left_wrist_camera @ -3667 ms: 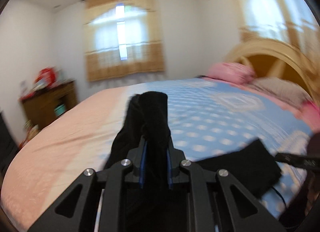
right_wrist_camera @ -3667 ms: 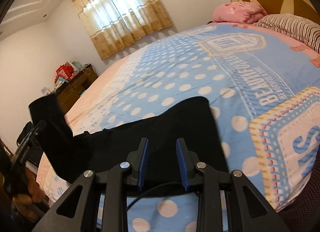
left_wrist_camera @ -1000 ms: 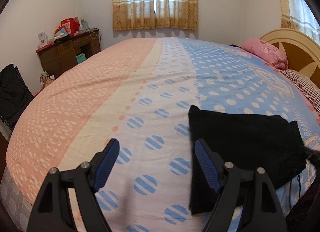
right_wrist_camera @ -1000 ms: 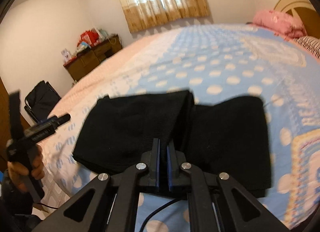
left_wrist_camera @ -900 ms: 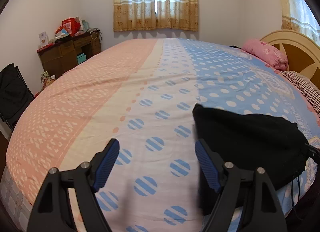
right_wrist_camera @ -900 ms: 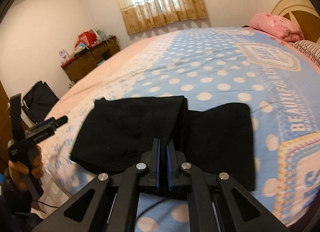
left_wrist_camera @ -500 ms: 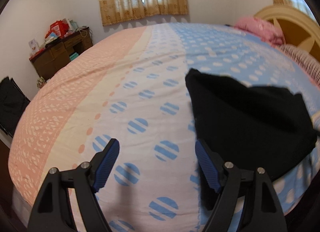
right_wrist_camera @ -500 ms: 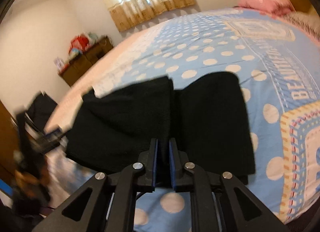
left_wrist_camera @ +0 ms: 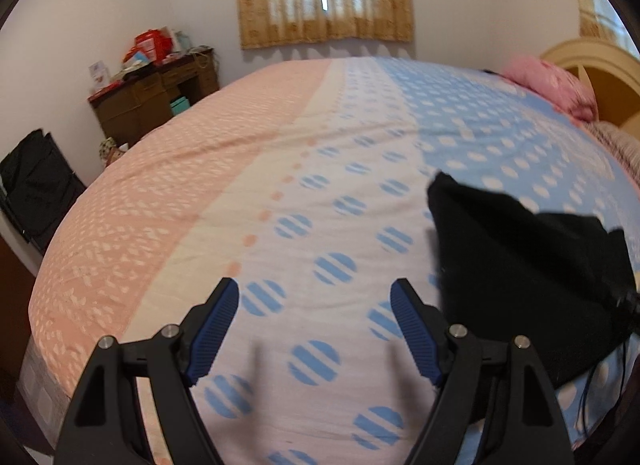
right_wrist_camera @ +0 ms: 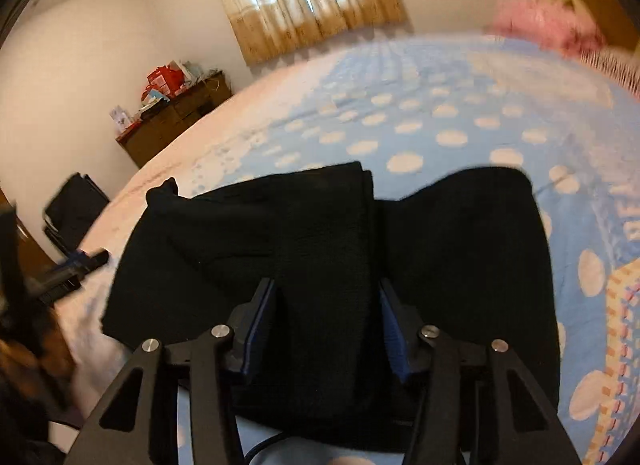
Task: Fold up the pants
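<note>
The black pants (right_wrist_camera: 328, 249) lie folded on the bed, a thick middle fold running toward my right gripper. My right gripper (right_wrist_camera: 326, 301) is open, its blue pads on either side of that fold. In the left wrist view the pants (left_wrist_camera: 520, 265) lie at the right. My left gripper (left_wrist_camera: 314, 309) is open and empty over the dotted sheet, left of the pants. It also shows blurred at the left edge of the right wrist view (right_wrist_camera: 60, 277).
The bed (left_wrist_camera: 280, 169) has a pink, cream and blue dotted cover. A pink pillow (left_wrist_camera: 548, 85) and a wooden headboard (left_wrist_camera: 600, 65) are at the far right. A brown cabinet (left_wrist_camera: 152, 101) and a black bag (left_wrist_camera: 36, 185) stand left of the bed.
My right gripper was shut on the pants' middle fold and has opened, letting it go. My left gripper has stayed open and drifted a little left of the pants.
</note>
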